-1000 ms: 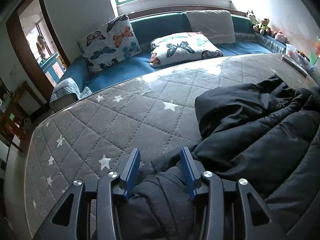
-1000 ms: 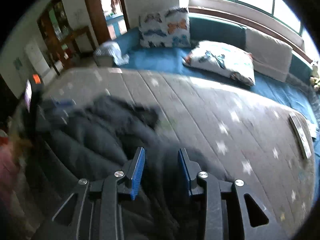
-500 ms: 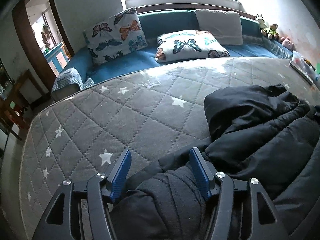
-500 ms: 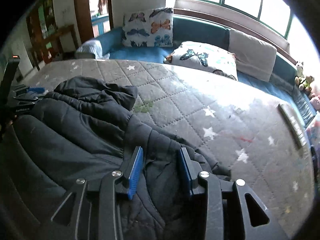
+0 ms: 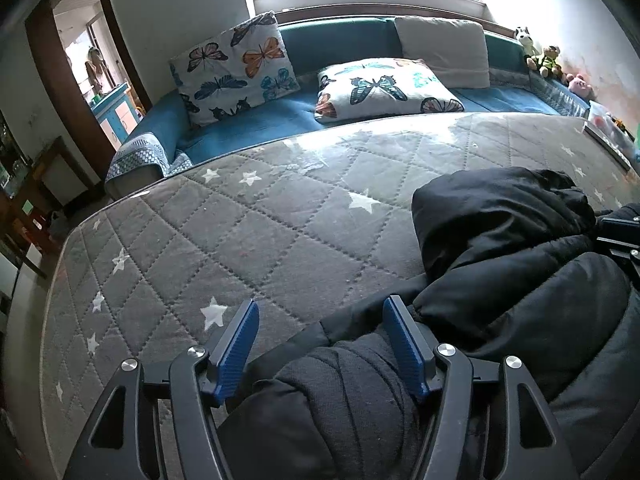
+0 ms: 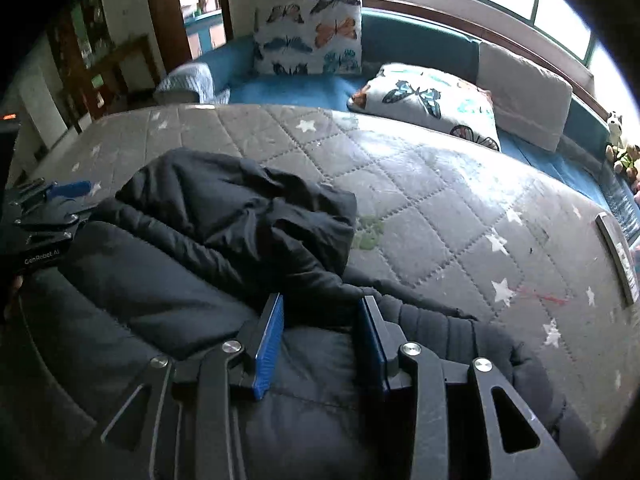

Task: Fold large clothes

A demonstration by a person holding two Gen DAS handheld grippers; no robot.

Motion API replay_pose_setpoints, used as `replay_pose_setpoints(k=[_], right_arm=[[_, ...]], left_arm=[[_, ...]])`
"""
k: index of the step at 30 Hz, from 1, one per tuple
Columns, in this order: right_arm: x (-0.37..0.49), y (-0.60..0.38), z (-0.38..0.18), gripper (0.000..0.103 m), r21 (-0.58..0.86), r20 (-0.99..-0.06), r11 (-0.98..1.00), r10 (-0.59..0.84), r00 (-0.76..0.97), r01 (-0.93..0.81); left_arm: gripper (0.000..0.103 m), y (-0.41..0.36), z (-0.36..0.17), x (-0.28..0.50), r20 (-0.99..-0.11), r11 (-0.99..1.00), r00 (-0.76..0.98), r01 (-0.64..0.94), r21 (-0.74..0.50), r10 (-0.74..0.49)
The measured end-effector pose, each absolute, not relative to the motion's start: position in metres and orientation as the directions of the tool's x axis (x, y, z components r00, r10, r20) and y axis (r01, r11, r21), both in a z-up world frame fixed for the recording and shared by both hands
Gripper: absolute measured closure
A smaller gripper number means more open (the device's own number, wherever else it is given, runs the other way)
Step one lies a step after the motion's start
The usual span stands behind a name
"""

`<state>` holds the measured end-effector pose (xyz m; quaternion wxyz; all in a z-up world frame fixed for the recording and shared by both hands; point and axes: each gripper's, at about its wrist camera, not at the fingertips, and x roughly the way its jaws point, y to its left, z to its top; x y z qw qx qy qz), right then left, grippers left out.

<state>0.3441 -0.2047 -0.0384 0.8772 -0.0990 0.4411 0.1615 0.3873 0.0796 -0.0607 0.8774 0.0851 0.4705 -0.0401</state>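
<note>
Since one second ago, both grippers are opening wider; the left gripper (image 5: 320, 336) is now spreading fully around the grey knit cuff (image 5: 344, 392) without pinching it. The right gripper (image 6: 320, 332) is likewise standing open over the jacket (image 6: 168, 288), gripping nothing. The jacket is lying crumpled on the quilted mattress (image 5: 248, 232), its long axis running sideways between the two grippers. The hood (image 6: 248, 204) is bunching ahead, nearer the right gripper. The next grasp probably depends on that sideways axis.
</note>
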Motion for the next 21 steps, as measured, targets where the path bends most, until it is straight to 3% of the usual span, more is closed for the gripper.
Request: replay_pose_setpoints(k=[13,16,21], right_arm=[[0.342,-0.208,-0.029,0.060,0.015,-0.798,0.925,0.240,0.553,-0.380],[0.323,-0.216,-0.014,0.060,0.041,-0.796,0.918,0.268,0.543,-0.394],[0.288,-0.226,0.006,0.060,0.052,-0.795,0.917,0.278,0.540,-0.396]], left_arm=[[0.030,0.076,-0.048,0.381,-0.824,0.974,0.563,0.145,0.174,0.063],[0.030,0.073,-0.026,0.365,-0.798,0.970,0.597,0.132,0.203,0.086],[0.030,0.063,0.019,0.308,-0.764,0.975,0.645,0.162,0.152,0.012]])
